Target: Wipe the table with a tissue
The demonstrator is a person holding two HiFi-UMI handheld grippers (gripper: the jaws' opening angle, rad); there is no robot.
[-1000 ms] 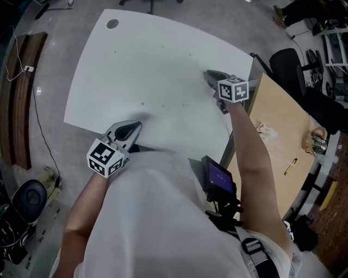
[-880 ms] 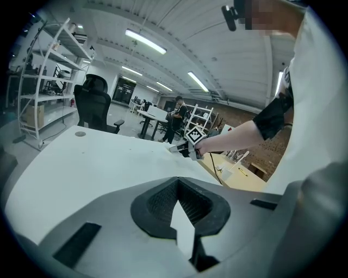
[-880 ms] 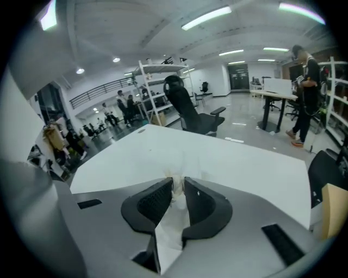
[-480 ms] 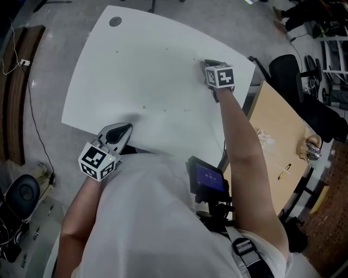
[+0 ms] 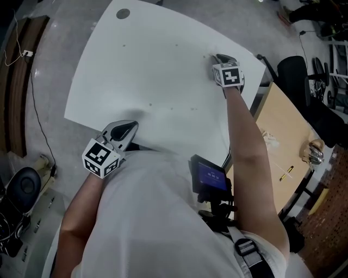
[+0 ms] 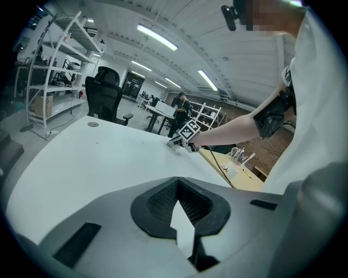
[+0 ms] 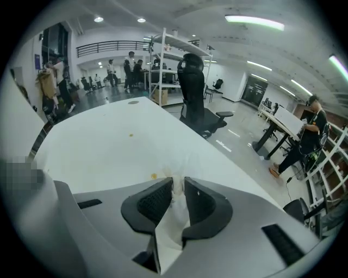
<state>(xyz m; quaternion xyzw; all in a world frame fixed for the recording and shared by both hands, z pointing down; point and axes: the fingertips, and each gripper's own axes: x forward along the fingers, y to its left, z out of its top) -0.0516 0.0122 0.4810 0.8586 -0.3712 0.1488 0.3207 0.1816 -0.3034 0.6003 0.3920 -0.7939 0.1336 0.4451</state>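
A big white table (image 5: 152,65) fills the head view. My right gripper (image 5: 217,56) reaches to the table's far right part, near the edge, and points steeply down at the top. It is shut on a white tissue (image 7: 172,220), whose crumpled end sticks out past the tips onto the table (image 7: 109,146). Just beyond the tips sits a small yellow-brown spot (image 7: 154,176), with another spot (image 7: 131,135) farther off. My left gripper (image 5: 135,124) hovers at the near edge, shut, with nothing held. The left gripper view shows its closed tips (image 6: 176,182) and the right gripper (image 6: 178,142) far across the table.
A wooden table (image 5: 283,125) stands to the right with a crumpled tissue (image 5: 267,136), a pen (image 5: 287,174) and a shiny object (image 5: 315,152). A black office chair (image 5: 293,70) stands beyond the table's right corner. A round cable hole (image 5: 123,13) marks the far left.
My right gripper has slid a short way over the far right part of the table with the tissue, and its wrist has rolled. The left gripper has stayed about where it was.
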